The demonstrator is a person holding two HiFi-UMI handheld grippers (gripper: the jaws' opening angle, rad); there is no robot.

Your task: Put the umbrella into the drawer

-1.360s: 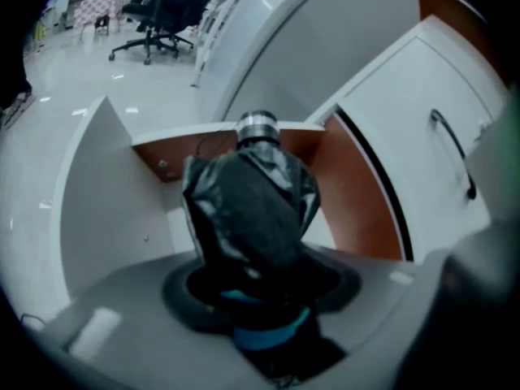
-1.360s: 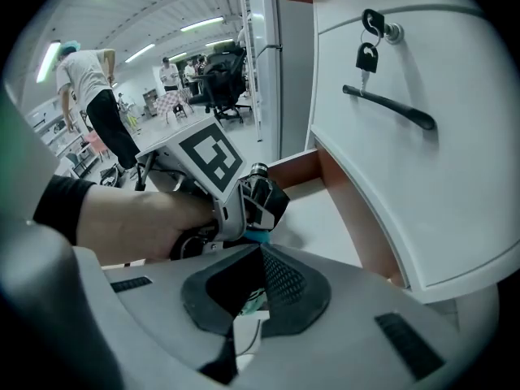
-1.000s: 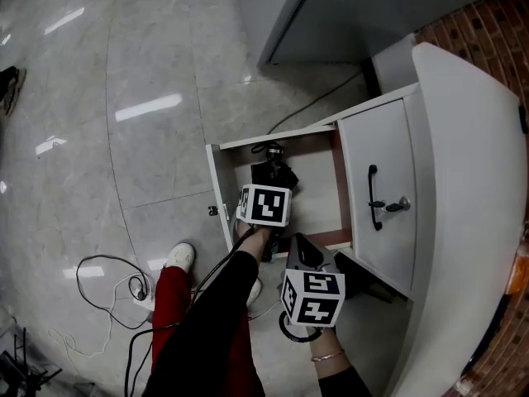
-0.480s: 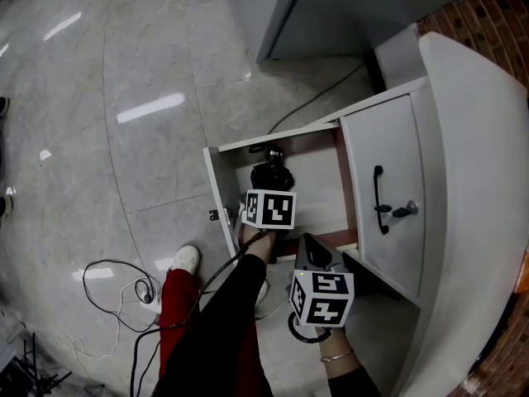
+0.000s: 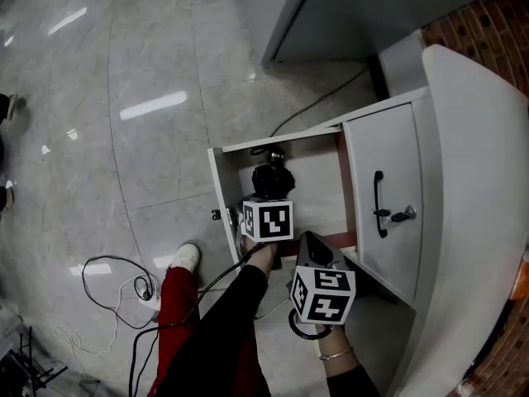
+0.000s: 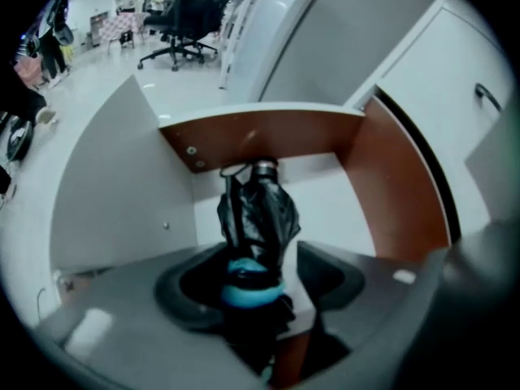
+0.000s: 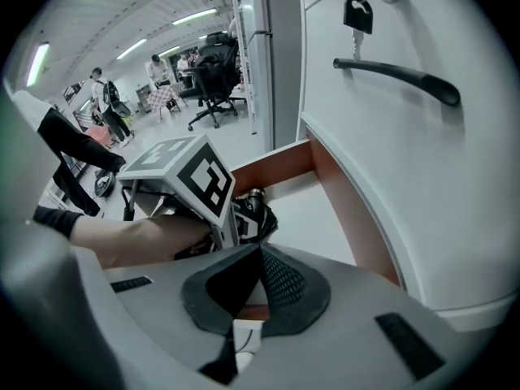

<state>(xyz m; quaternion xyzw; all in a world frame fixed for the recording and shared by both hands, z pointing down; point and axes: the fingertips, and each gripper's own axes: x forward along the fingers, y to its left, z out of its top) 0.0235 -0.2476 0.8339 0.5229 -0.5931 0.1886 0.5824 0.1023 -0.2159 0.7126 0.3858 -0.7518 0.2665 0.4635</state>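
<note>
The floor (image 5: 149, 73) was pale glossy tile, streaked with reflections of ceiling lights (image 7: 195, 16). A brick wall (image 5: 488, 23) stood beside a white cabinet (image 5: 471, 180). Cables (image 5: 116, 284) lay coiled on the floor; office chairs (image 6: 183, 10) stood far off.

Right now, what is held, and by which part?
Nothing: the left tongs have just been opening, clear of the umbrella's blue-banded end between them; right tongs shut, empty.
</note>
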